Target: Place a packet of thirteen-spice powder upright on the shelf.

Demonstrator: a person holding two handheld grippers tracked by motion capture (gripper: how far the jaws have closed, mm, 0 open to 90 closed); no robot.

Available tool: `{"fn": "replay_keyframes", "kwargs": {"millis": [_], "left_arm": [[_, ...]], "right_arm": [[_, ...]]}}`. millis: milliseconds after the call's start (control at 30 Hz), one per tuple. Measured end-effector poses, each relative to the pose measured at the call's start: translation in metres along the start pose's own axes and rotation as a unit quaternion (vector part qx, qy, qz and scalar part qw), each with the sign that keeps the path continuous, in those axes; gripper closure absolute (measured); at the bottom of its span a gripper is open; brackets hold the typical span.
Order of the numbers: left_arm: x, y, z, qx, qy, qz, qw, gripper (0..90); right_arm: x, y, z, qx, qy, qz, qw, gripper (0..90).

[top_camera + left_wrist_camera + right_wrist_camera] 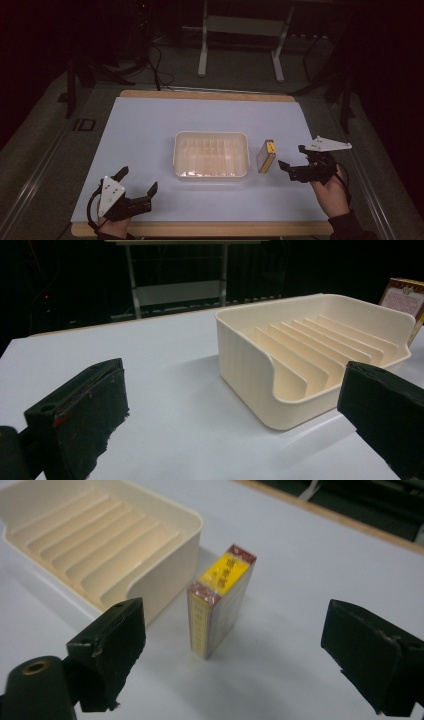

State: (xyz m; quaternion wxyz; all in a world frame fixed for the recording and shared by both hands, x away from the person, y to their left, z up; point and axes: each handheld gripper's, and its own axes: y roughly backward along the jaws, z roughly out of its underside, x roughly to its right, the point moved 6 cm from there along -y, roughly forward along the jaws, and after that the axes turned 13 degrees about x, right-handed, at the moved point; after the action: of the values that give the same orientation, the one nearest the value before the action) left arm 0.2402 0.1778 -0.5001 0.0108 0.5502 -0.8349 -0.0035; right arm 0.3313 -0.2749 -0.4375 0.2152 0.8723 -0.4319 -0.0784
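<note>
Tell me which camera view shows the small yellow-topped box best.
The right gripper view: the box stands on edge, close and whole, between the open right gripper jaws, beside the cream tray, yellow top and side print visible. The high view shows it small, right of the tray. The left gripper view catches one corner behind the tray's far wall.

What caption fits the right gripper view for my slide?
Open right tool faces a small yellow-topped box standing on edge beside a cream slotted tray.
</note>
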Motion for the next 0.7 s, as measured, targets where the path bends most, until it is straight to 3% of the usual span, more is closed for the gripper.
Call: {"fn": "replay_keyframes", "kwargs": {"millis": [133, 200, 333, 400, 433, 467, 533, 567, 600, 667, 700], "left_arm": [[0.0, 0.0, 0.001, -0.003, 0.001, 0.002, 1.0, 0.0], [0.0, 0.0, 0.001, -0.003, 0.0, 0.002, 1.0, 0.0], [0.0, 0.0, 0.001, -0.005, 0.0, 0.002, 1.0, 0.0], [0.0, 0.0, 0.001, -0.006, -0.001, 0.002, 1.0, 0.0], [0.0, 0.0, 0.001, -0.006, 0.0, 0.002, 1.0, 0.0], [0.0, 0.0, 0.002, -0.007, 0.0, 0.003, 1.0, 0.0], [0.0, -0.001, 0.002, -0.007, 0.0, 0.003, 1.0, 0.0], [0.0, -0.001, 0.002, -0.007, 0.001, 0.003, 1.0, 0.0], [0.0, -0.001, 0.002, -0.007, 0.001, 0.003, 1.0, 0.0], [0.0, -0.001, 0.002, -0.009, 0.001, 0.004, 1.0, 0.0], [0.0, -0.001, 0.002, -0.01, 0.001, 0.004, 0.9999, 0.0]], "right_arm": [[0.0, -0.003, 0.002, -0.041, 0.019, -0.007, 0.9989, 10.5], [0.0, -0.004, 0.002, -0.048, 0.022, -0.008, 0.9986, 10.6], [-0.003, -0.008, 0.002, -0.087, 0.023, -0.024, 0.9957, 11.2], [-0.005, -0.009, 0.004, -0.113, 0.027, -0.036, 0.9926, 12.7], [-0.005, -0.009, 0.004, -0.113, 0.027, -0.036, 0.9926, 12.7], [-0.004, -0.01, 0.004, -0.13, 0.037, -0.039, 0.9901, 13.1], [-0.005, -0.011, 0.004, -0.137, 0.041, -0.045, 0.9887, 13.2], [-0.005, -0.011, 0.004, -0.153, 0.041, -0.055, 0.9859, 13.4], [-0.005, -0.011, 0.004, -0.153, 0.041, -0.055, 0.9859, 13.4], [-0.004, -0.011, 0.006, -0.175, 0.045, -0.066, 0.9813, 13.3], [-0.005, -0.012, 0.008, -0.2, 0.051, -0.073, 0.9758, 13.2]]}}
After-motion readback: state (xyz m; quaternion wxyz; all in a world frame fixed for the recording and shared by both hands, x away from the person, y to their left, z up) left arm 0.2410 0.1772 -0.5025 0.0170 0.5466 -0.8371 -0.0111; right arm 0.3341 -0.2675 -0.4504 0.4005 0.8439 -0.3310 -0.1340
